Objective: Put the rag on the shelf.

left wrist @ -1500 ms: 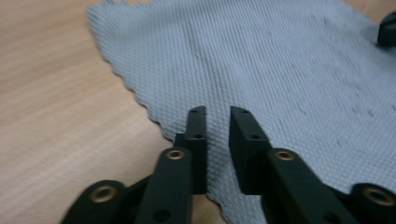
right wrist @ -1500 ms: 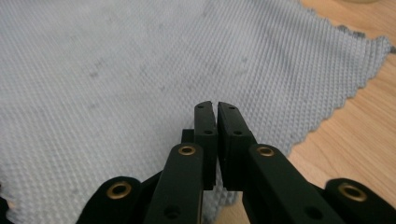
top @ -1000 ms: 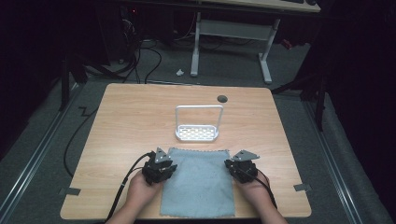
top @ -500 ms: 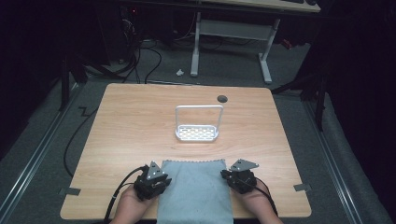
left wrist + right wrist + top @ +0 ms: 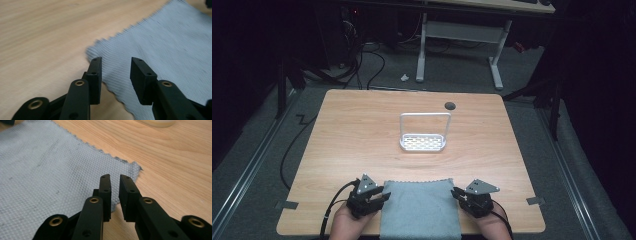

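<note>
High view: we log a light wooden tabletop (image 5: 362, 130) with a grey-blue cloth (image 5: 419, 207) lying flat at its near edge, between the two hand-held grippers. We use the cloth as our landmark. Its far edge is pinked in small zigzags; its near edge reaches the tabletop's near edge.

Beyond the cloth, toward the middle of the tabletop and well apart from it, stands a small white rack (image 5: 423, 135) with a perforated base and an upright wire hoop. Farther off still we note a dark round hole (image 5: 450, 105) in the tabletop.

Left hand-held gripper (image 5: 384, 196): sits at the cloth's left edge near the far left corner, held by a hand (image 5: 346, 225) coming in from the near side, with its cable (image 5: 332, 212) trailing on the side away from the cloth. In the left gripper view, the left hand-held gripper (image 5: 115, 68) has its jaws clearly apart, poised over the cloth's (image 5: 162, 50) edge just short of the corner; nothing lies between them.

Right hand-held gripper (image 5: 455, 193): sits at the cloth's right edge near the far right corner. In the right gripper view, the right hand-held gripper (image 5: 114, 185) has its jaws close together with a narrow gap left, above the cloth's (image 5: 50, 170) right border. We cannot tell whether any fabric is pinched; none shows in the gap.
</note>
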